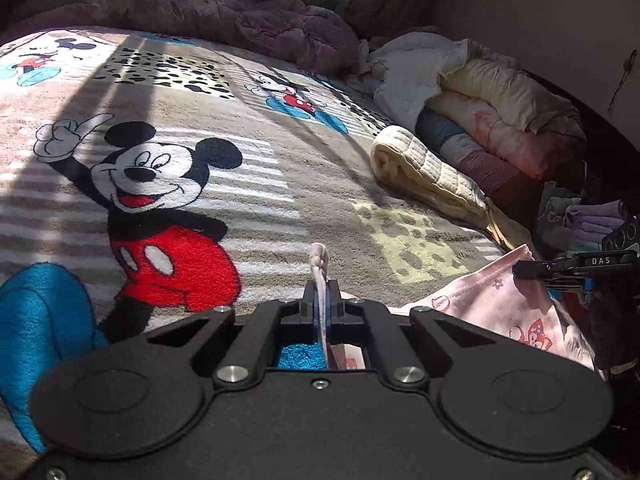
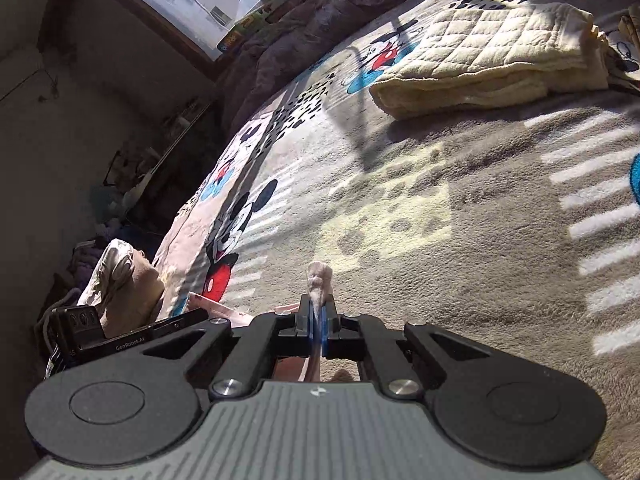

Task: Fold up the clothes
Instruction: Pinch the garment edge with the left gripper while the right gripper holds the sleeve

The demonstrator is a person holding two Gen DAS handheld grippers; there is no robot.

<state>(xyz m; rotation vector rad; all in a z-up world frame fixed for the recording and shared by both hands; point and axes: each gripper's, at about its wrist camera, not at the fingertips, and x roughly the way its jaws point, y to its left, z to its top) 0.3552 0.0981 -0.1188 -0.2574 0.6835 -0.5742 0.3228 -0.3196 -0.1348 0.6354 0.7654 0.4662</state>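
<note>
Pink garment [image 1: 492,304], printed with small cartoon figures, lies at the lower right of the left wrist view, spread over the near edge of the bed. Both tongs are clamped on it. The left tongs [image 1: 321,304] sit at the bottom centre of that view with their blue pads pressed together on a bunched pink edge, and a tuft of cloth sticks up beyond the tips. The right tongs [image 2: 318,316] grip a second bunched edge the same way, bottom centre of the right wrist view; a strip of the garment [image 2: 208,300] shows to their left there.

The bed is covered by one plush cartoon-mouse blanket [image 1: 280,184]. On it lies one folded cream quilted blanket [image 1: 420,172], at right centre in the left wrist view. Behind it, against the wall at the right, is a heap of rolled bedding [image 1: 492,120]. One crumpled mauve duvet [image 1: 224,12] runs along the top of the frame. A small stack of folded lilac clothes [image 1: 592,220] sits at the right edge; their number cannot be told. No containers show.
</note>
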